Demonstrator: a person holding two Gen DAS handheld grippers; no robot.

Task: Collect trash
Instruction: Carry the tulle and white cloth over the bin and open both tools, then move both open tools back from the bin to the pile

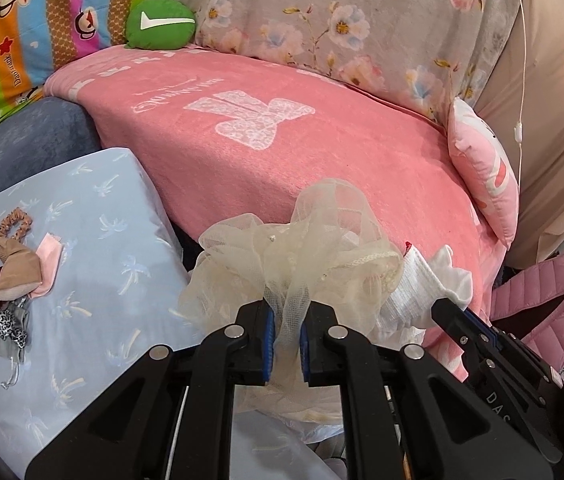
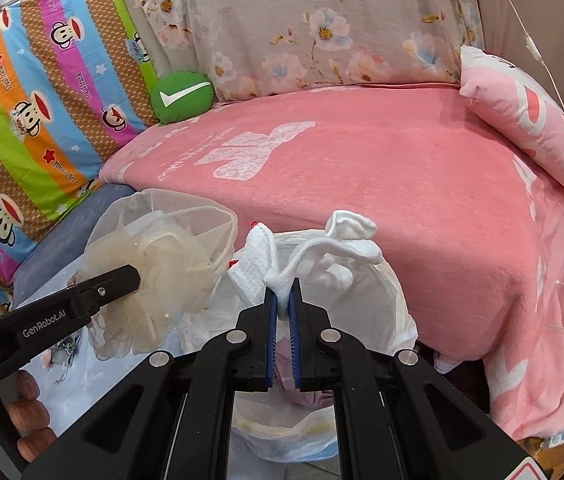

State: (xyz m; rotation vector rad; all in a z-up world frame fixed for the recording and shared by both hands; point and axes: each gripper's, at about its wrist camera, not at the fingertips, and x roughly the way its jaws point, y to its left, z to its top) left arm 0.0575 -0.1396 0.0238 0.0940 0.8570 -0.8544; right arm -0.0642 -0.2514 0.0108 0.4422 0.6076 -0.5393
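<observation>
A small heap of fabric scraps is left uncollected on the pale blue pillow, while cream mesh netting is pinched by the left gripper and a white knitted sock by the right gripper, both above the open white plastic bag, judged mid-task.

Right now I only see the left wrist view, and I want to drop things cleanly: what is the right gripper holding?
Observer: The right gripper is shut on a white knitted cloth.
Operator: Is there a bag under it?
Observer: Yes, an open white plastic bag sits just below it, with something pinkish inside.
Operator: And my mesh bundle?
Observer: In the right wrist view, the mesh bundle in the left gripper hangs to the left of that opening.
</observation>
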